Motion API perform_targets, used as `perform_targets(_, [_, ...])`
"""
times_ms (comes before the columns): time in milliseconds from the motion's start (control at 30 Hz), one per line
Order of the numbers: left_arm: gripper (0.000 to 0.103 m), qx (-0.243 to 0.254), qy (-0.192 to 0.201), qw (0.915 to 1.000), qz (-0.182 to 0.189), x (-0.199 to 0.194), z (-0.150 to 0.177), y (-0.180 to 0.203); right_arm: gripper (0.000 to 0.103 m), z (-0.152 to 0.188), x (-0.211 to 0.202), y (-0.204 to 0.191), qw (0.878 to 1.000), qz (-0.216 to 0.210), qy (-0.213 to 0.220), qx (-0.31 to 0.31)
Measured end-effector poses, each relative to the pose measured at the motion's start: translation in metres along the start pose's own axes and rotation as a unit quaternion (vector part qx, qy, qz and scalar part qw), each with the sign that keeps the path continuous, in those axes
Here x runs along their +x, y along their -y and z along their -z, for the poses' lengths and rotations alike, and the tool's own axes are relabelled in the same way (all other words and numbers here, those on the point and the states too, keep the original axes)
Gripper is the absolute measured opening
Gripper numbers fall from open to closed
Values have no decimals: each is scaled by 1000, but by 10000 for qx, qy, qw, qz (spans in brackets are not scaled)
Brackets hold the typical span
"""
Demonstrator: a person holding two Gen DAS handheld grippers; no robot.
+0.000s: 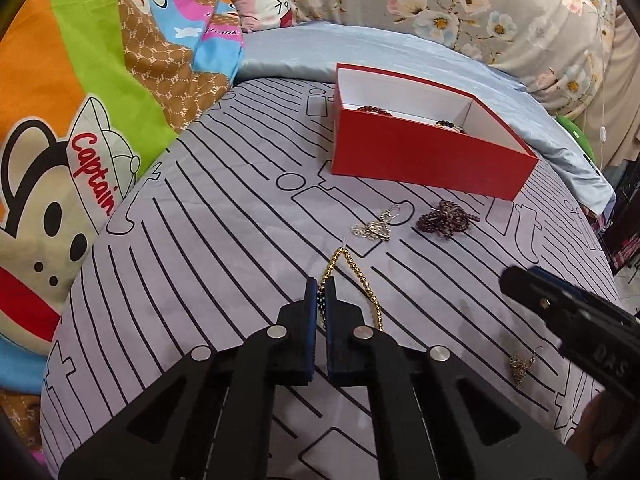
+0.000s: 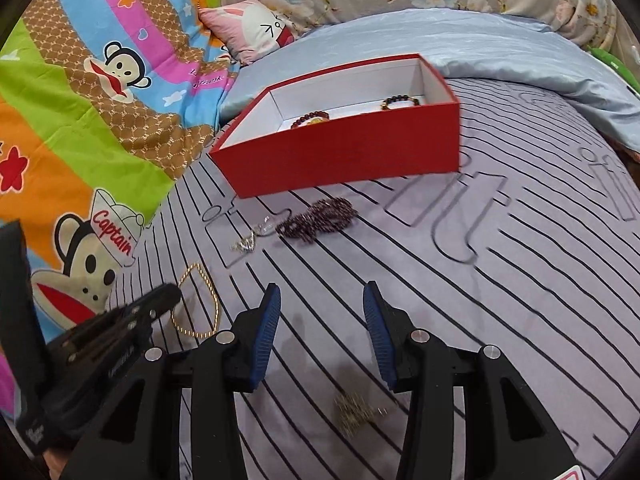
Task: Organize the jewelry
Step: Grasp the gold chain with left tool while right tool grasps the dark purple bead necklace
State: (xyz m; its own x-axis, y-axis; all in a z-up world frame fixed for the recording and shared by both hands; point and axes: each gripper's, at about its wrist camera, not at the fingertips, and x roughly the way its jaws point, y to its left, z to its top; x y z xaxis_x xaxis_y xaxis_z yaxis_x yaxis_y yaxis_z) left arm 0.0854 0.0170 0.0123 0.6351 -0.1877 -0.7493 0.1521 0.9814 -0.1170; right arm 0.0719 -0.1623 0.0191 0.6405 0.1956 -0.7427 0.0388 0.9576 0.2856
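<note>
My left gripper [image 1: 320, 286] is shut on a gold bead necklace [image 1: 362, 276] that lies on the striped bed sheet; it also shows in the right wrist view [image 2: 200, 304]. My right gripper [image 2: 322, 300] is open and empty above the sheet, with a small gold ornament [image 2: 354, 410] between and below its fingers, also seen in the left wrist view [image 1: 522, 364]. A silver piece [image 1: 374, 228] and a dark purple bead bundle [image 1: 446, 218] lie before the red box [image 1: 424, 156], which holds two bead bracelets [image 2: 310, 118].
A colourful cartoon blanket [image 1: 72, 92] borders the sheet on the left. A pink pillow [image 2: 252, 30] and a pale blue quilt [image 2: 500, 40] lie behind the box. The sheet drops off at the right edge [image 1: 600, 248].
</note>
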Motion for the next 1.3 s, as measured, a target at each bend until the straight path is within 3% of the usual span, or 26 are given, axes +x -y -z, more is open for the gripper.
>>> perform_targets(400, [3, -138, -104, 9998, 44, 11, 0, -15, 43, -31, 54, -14, 9998, -101, -170, 100])
perform_targets(767, [3, -217, -197, 9995, 74, 20, 1, -21, 42, -45, 72, -11, 9998, 138, -70, 119])
perform_targets(933, [3, -245, -205, 9994, 89, 21, 0, -22, 15, -44, 71, -7, 9997, 226, -94, 96])
perform_targets(1300, [3, -240, 17, 9995, 220, -5, -8, -16, 13, -34, 16, 2, 9995, 78, 268, 177])
